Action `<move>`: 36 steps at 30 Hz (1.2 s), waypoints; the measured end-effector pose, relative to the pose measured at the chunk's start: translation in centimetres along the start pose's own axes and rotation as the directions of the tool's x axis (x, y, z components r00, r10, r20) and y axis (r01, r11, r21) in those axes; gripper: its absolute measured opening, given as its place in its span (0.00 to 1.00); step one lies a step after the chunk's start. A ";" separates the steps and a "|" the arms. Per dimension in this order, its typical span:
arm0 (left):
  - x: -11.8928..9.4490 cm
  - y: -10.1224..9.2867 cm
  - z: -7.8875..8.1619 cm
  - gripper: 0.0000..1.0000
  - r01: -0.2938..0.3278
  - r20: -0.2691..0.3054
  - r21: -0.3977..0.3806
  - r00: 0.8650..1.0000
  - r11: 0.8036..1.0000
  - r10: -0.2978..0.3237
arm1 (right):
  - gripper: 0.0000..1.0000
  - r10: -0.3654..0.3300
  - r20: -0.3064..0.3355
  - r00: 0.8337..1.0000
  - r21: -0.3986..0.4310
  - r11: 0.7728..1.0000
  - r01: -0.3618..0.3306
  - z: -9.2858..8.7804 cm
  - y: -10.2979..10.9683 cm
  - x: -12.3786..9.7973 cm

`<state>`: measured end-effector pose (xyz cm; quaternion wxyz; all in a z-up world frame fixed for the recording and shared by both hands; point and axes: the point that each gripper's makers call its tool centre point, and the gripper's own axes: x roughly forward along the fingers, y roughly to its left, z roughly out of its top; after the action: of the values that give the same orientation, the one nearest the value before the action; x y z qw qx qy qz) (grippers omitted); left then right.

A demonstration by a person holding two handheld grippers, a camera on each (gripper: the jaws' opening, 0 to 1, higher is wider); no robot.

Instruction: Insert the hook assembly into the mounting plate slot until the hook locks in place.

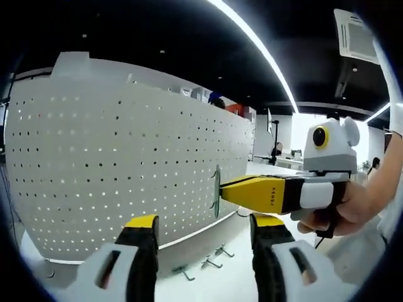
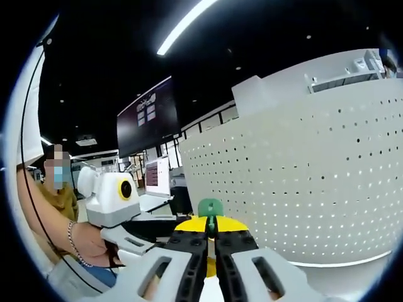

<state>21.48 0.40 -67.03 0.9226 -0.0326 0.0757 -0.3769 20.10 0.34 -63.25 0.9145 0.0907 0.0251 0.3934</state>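
Left gripper (image 1: 204, 236) agape; right gripper (image 1: 221, 190) clamps hook (image 1: 216, 192) against pegboard (image 1: 113, 157).

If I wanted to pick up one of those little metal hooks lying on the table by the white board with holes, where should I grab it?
Probably by the long straight shank of a spare hook, coming down from above. The hooks lie flat on the table in front of the pegboard, so the bent end is free to go into the holes. The left gripper is open nearby, while the right gripper already holds one at the board.
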 end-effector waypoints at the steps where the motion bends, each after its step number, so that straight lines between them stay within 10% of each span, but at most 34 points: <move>1: 0.0 0.0 -0.1 0.73 -0.005 -0.003 0.005 1.000 1.000 0.005 | 0.00 0.000 -0.001 1.000 0.002 1.000 0.000 0.0 0.0 0.0; 9: 0.2 -0.4 -1.4 0.97 -0.004 -0.057 0.071 0.998 0.997 0.008 | 0.00 -0.007 0.000 1.000 0.026 1.000 0.007 0.0 -0.2 -0.1; 23: 0.1 -0.7 -1.7 0.96 0.002 -0.072 0.105 0.997 0.994 0.006 | 0.00 -0.020 -0.008 1.000 0.015 1.000 0.020 0.0 -0.3 -0.1; 36: -0.2 -0.5 -2.2 0.95 0.001 -0.084 0.101 0.996 0.995 0.007 | 0.00 -0.292 -0.010 0.956 -0.160 0.945 0.287 1.7 -5.2 -1.6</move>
<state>20.65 0.16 -69.16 0.9196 0.0301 0.0953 -0.3799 22.90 -4.61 -62.56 0.9661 0.0071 0.0225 0.2572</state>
